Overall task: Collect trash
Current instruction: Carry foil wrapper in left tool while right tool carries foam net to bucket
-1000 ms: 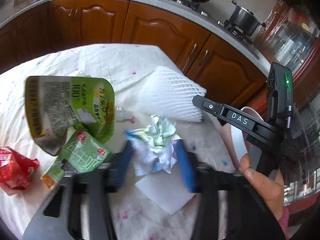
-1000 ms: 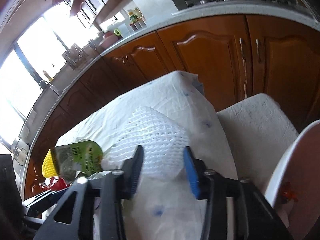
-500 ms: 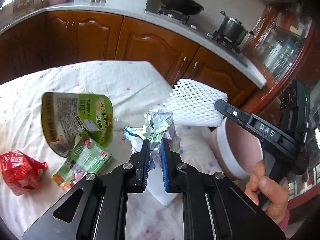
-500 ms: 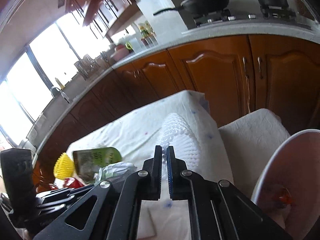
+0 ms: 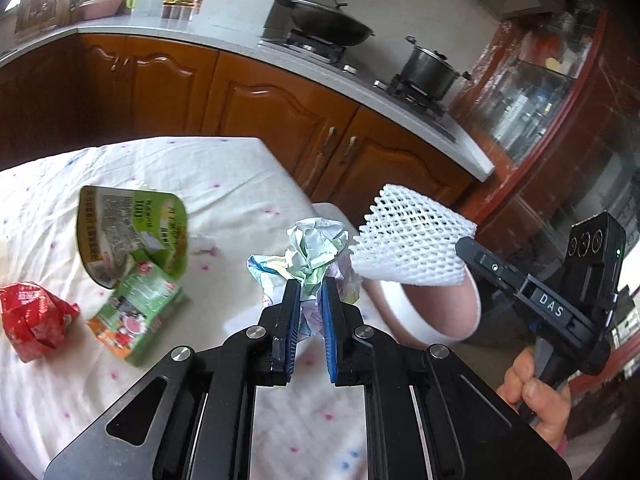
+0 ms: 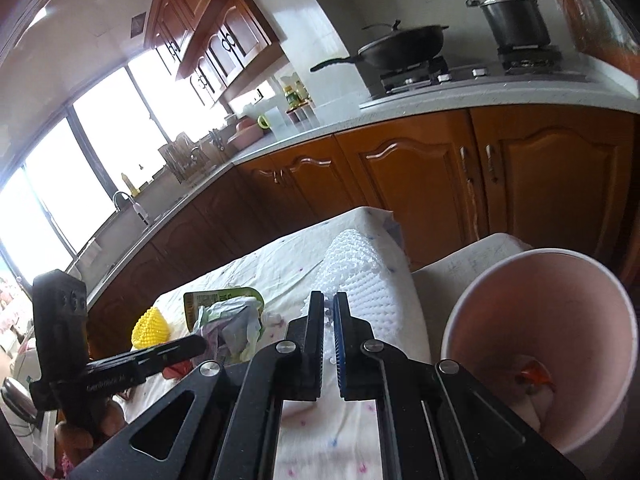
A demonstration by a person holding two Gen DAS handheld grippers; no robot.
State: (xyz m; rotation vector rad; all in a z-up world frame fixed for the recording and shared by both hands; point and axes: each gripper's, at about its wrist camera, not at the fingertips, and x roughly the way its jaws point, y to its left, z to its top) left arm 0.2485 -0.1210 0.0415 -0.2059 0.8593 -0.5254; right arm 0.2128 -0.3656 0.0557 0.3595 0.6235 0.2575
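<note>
A table under a white dotted cloth stands in a kitchen with brown wooden cabinets, a wok and a pot on the stove. The left gripper is clamped on a crumpled paper wad held above the cloth. The right gripper pinches a white foam net near a pink bin; a green pouch, green carton and red wrapper lie on the cloth.

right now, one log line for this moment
left gripper: shut on crumpled paper wad | right gripper: shut on white foam net | pink bin: unreached
</note>
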